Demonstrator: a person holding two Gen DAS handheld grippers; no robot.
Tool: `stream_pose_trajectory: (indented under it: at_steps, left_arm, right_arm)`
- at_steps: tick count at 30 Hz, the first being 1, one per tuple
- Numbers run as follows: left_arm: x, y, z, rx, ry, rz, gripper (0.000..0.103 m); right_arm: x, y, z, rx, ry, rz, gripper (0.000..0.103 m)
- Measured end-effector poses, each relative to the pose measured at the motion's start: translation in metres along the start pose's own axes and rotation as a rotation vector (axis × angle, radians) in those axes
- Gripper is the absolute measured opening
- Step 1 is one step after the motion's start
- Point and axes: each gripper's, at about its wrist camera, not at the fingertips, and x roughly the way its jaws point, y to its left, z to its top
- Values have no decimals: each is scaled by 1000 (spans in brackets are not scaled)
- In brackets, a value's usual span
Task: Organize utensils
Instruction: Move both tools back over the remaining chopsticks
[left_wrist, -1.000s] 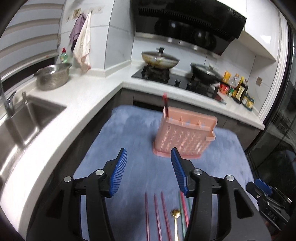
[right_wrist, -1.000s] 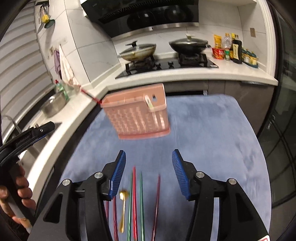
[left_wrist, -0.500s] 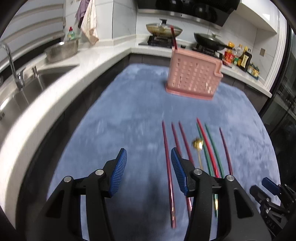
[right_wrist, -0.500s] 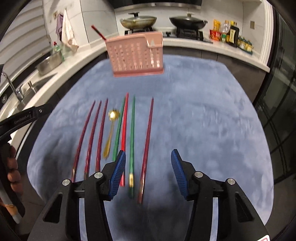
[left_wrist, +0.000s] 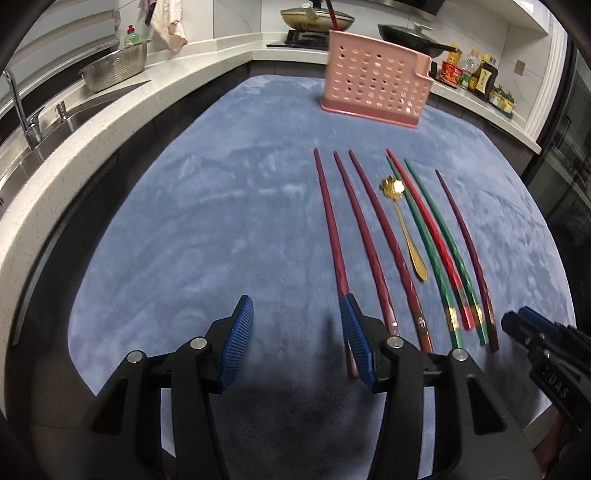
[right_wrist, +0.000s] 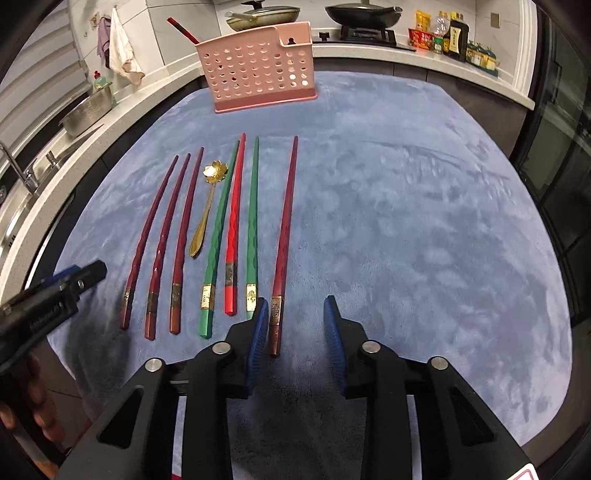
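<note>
Several dark red, red and green chopsticks lie side by side on a blue mat (left_wrist: 207, 236), with a gold spoon (left_wrist: 406, 229) among them. A pink perforated holder (left_wrist: 373, 81) stands at the far end with one red chopstick (left_wrist: 332, 14) in it. My left gripper (left_wrist: 295, 310) is open and empty; the leftmost dark red chopstick (left_wrist: 330, 229) runs under its right finger. My right gripper (right_wrist: 295, 306) has its jaws closing. The butt of the rightmost dark red chopstick (right_wrist: 286, 221) lies between them, beside the left pad (right_wrist: 258, 325), and is not pinched.
A white counter (left_wrist: 92, 122) curves round the mat, with a sink and tap (left_wrist: 22, 110) and a steel bowl (left_wrist: 114, 70) at the left. Pans on a hob and bottles (left_wrist: 476, 74) stand behind. A hand (right_wrist: 22, 406) holds the left gripper.
Both grippers have come down and tilted toward the near ends of the chopsticks. The right jaws have narrowed around the rightmost chopstick; the left jaws keep their width.
</note>
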Motion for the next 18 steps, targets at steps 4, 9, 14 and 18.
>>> stream_pose_trajectory:
  at_steps: [4, 9, 14, 18]
  left_arm:
    - [2, -3, -3, 5, 3, -4, 47]
    - [6, -5, -5, 8, 19, -8, 47]
    - [9, -8, -6, 12, 30, -12, 47]
    - [11, -11, -7, 20, 38, -21, 47]
  right_arm:
    - [3, 0, 1, 8, 6, 9, 25]
    - [9, 4, 1, -4, 20, 14, 23]
    - [16, 5, 0, -1, 35, 17, 20]
    - [19, 7, -1, -13, 42, 18, 18]
